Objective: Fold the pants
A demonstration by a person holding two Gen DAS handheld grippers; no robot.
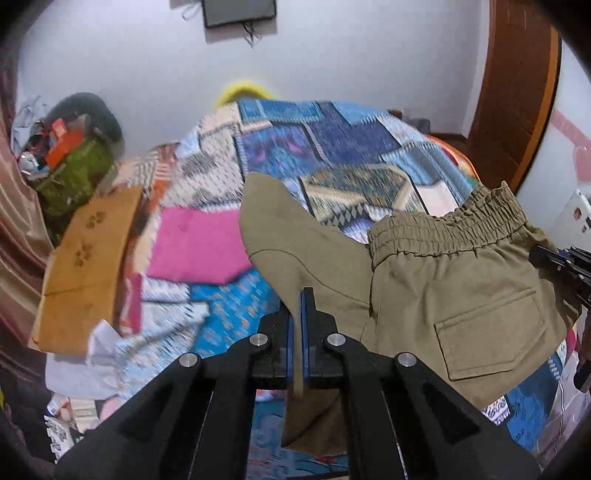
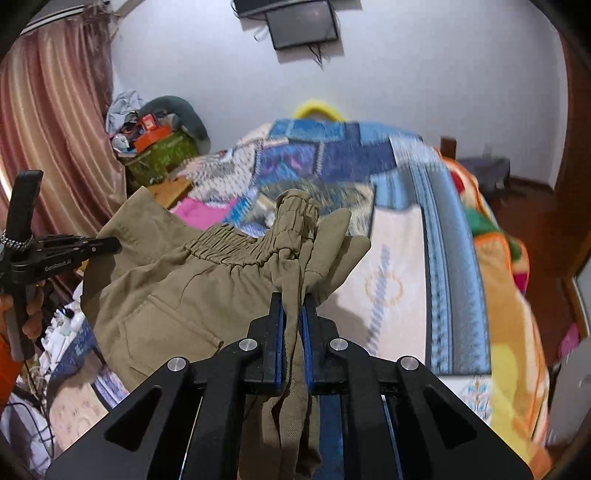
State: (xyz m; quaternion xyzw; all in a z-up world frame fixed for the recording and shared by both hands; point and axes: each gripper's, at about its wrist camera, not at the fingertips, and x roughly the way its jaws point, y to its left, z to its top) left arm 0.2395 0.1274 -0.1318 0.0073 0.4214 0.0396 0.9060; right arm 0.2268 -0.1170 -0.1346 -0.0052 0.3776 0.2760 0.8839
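Note:
Olive-khaki pants [image 1: 443, 280] with an elastic waistband and a back pocket hang in the air above the bed. My left gripper [image 1: 302, 295] is shut on a thin fold of the pants' fabric. My right gripper [image 2: 294, 299] is shut on a bunched part of the pants [image 2: 177, 295] near the waistband, with cloth hanging down between its fingers. The right gripper shows at the right edge of the left wrist view [image 1: 565, 273]. The left gripper shows at the left of the right wrist view [image 2: 74, 247]. The pants' legs are mostly hidden below.
A bed with a blue patchwork blanket [image 1: 332, 155] lies beneath. Folded pink cloth [image 1: 199, 247] and orange-brown cloth [image 1: 88, 258] lie on its left. A cluttered green basket [image 1: 77, 166], a curtain [image 2: 48, 129], a wall screen [image 2: 303, 22] and a wooden door [image 1: 517, 92] surround it.

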